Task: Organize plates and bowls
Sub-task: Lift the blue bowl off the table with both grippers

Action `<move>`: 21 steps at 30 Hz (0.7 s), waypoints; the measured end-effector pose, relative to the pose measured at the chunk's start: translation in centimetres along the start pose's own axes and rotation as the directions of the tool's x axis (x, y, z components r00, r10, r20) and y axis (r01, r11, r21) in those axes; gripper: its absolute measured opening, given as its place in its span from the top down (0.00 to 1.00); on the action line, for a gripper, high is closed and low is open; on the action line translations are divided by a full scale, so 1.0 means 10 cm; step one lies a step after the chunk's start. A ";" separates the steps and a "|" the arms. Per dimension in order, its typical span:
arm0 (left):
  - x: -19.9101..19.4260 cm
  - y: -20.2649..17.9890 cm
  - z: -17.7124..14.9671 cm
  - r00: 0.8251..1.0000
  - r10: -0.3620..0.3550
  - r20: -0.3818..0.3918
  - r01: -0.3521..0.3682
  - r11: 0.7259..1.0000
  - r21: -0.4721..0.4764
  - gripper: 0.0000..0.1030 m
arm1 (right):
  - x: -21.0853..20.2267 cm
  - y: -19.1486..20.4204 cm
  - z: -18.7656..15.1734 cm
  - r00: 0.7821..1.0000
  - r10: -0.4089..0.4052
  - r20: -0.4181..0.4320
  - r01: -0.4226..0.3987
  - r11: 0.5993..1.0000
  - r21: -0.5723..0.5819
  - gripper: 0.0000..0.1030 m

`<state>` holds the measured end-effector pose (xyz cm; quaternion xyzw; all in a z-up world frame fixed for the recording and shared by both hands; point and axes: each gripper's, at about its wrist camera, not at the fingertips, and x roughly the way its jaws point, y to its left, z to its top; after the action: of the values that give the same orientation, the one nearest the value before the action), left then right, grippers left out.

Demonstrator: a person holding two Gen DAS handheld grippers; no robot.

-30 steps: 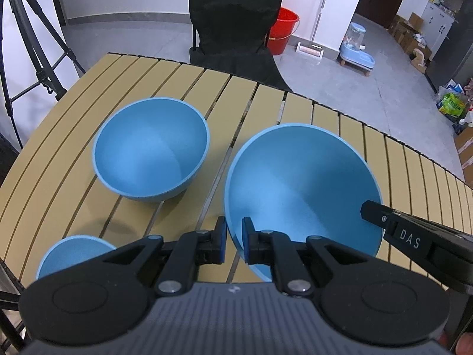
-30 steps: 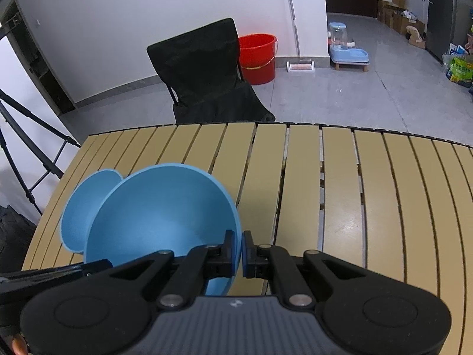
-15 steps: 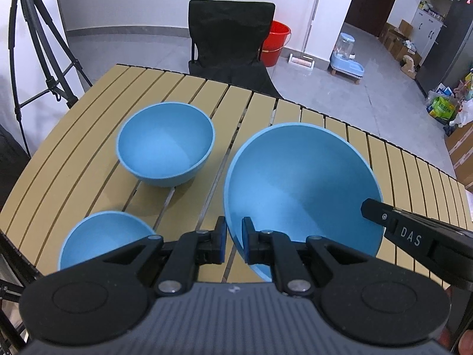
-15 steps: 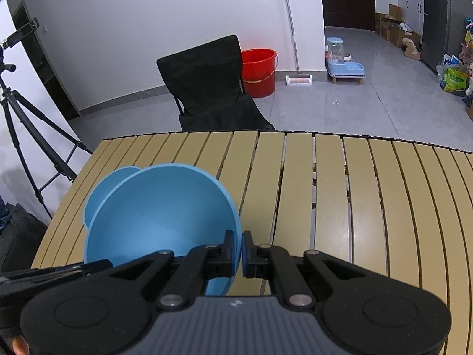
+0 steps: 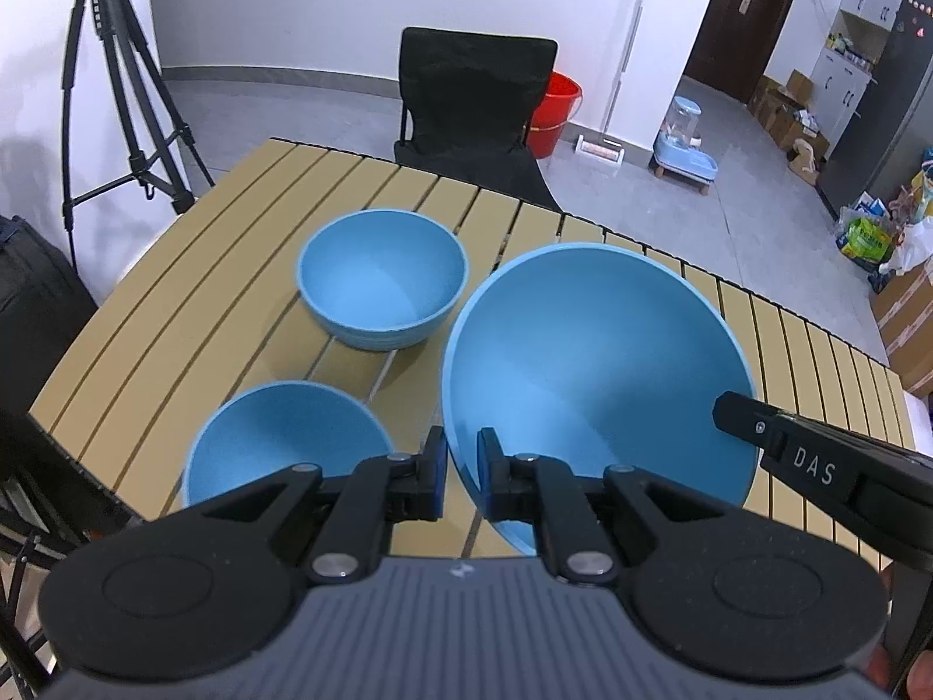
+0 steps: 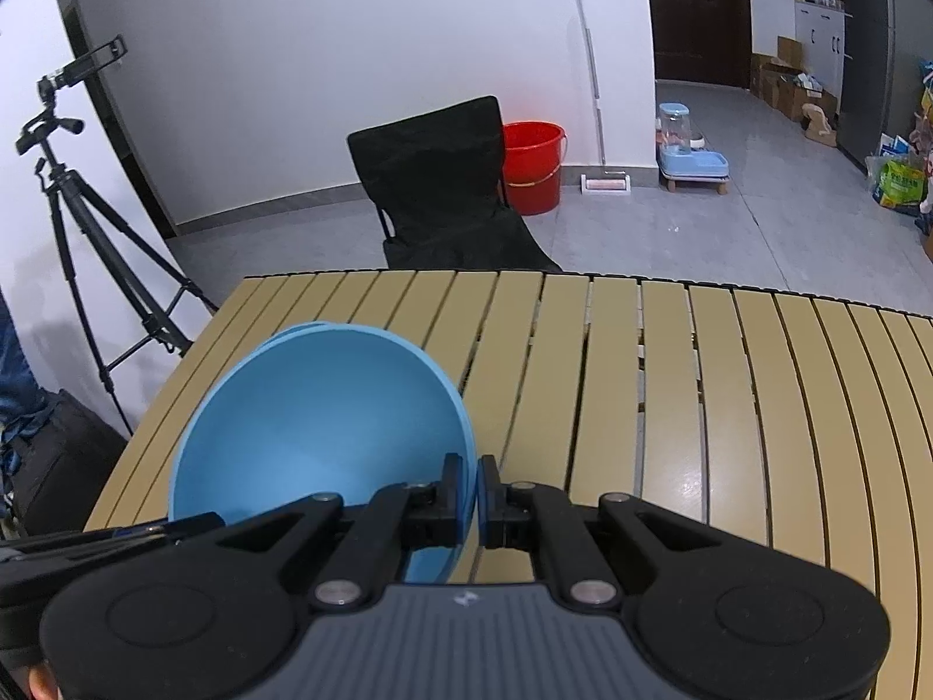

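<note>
A large blue bowl (image 5: 595, 373) hangs above the slatted table, held by both grippers on opposite rims. My left gripper (image 5: 460, 469) is shut on its near-left rim. My right gripper (image 6: 472, 496) is shut on its right rim, with the large blue bowl (image 6: 315, 431) filling the left of that view. The right gripper's black finger (image 5: 816, 466) shows at the bowl's right edge in the left wrist view. Two smaller blue bowls rest on the table: one farther back (image 5: 382, 277), one near the front edge (image 5: 286, 437).
The tan slatted table (image 6: 700, 396) stretches to the right of the held bowl. A black folding chair (image 5: 472, 99) stands behind the table, a red bucket (image 6: 533, 166) beside it. A tripod (image 5: 116, 93) is at the left.
Both grippers have risen and drawn back with the large bowl. The two smaller bowls now sit lower and farther off, and the near one has come fully into the left wrist view.
</note>
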<state>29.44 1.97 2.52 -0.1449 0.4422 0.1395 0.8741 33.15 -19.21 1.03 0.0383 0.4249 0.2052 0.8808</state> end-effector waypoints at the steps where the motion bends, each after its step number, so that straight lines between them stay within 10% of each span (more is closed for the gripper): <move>1: -0.04 0.04 -0.02 1.000 0.000 0.003 0.000 1.000 -0.005 0.89 | -0.02 0.04 -0.01 1.000 0.002 0.001 -0.002 1.000 -0.004 0.96; 21: -0.39 0.77 -0.24 0.999 0.033 0.030 -0.030 0.996 -0.078 0.89 | -0.18 0.85 -0.26 0.999 0.039 -0.001 -0.039 0.996 -0.080 0.96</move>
<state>22.60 7.67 3.31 -0.1695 0.4248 0.1727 0.8723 27.34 -12.43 2.71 0.0114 0.4154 0.2391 0.8776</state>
